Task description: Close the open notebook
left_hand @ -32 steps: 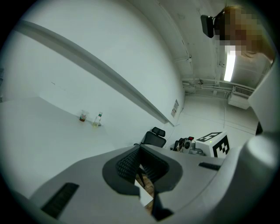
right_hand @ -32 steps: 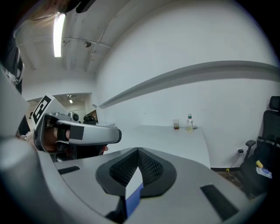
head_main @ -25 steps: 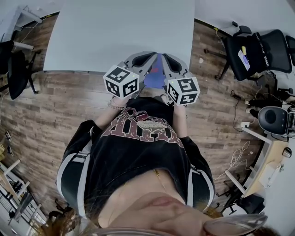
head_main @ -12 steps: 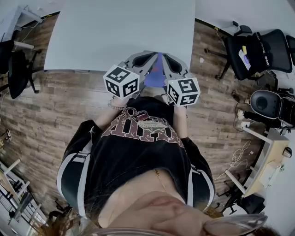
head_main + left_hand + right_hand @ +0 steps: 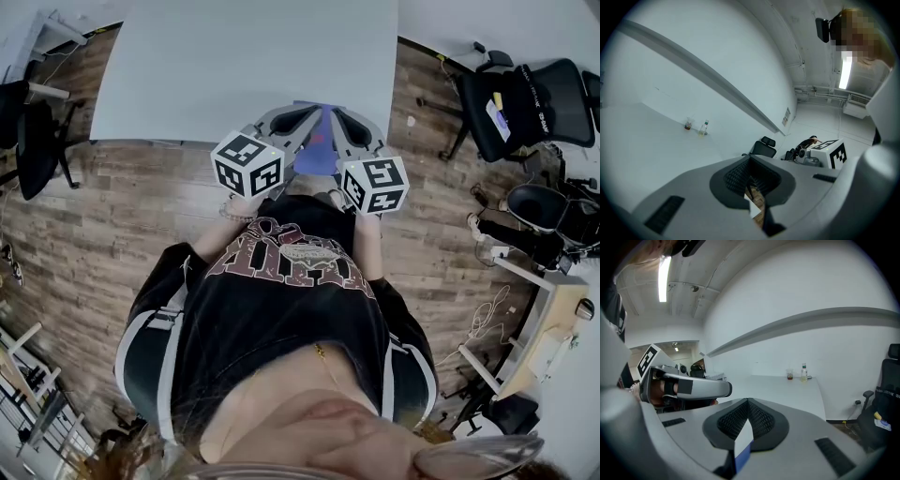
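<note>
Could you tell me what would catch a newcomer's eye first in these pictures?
Two bold marker cubes top the left gripper and right gripper, which meet at the near edge of the white table. A blue notebook shows between them, an edge pinched in the right gripper's shut jaws.

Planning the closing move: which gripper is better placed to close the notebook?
Probably the right gripper: its jaws pinch the notebook by a white, blue-edged leaf. The left gripper is shut, with no clear hold.

Blue notebook (image 5: 317,159), at table (image 5: 244,66) near edge
</note>
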A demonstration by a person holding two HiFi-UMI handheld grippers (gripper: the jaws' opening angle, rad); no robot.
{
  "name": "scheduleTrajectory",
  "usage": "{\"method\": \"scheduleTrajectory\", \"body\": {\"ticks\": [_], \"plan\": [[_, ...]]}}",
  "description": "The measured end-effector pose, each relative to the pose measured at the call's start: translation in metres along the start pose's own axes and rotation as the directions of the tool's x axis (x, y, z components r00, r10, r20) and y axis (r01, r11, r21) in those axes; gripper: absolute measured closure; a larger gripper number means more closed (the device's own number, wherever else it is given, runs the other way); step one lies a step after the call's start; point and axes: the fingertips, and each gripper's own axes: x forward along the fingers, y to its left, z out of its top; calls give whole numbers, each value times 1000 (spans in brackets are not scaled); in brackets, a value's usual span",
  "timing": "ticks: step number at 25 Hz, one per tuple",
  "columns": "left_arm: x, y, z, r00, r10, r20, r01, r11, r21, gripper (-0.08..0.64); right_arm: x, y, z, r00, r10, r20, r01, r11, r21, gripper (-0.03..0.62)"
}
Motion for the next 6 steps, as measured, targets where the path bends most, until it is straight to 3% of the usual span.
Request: {"method": "scheduleTrajectory", "body": {"ticks": [6], "plan": [[0,3,-1,1000,-5,1,5,1000,-17,512,2,0,-1,1000,1,-4,-1,1000,1,574]]}}
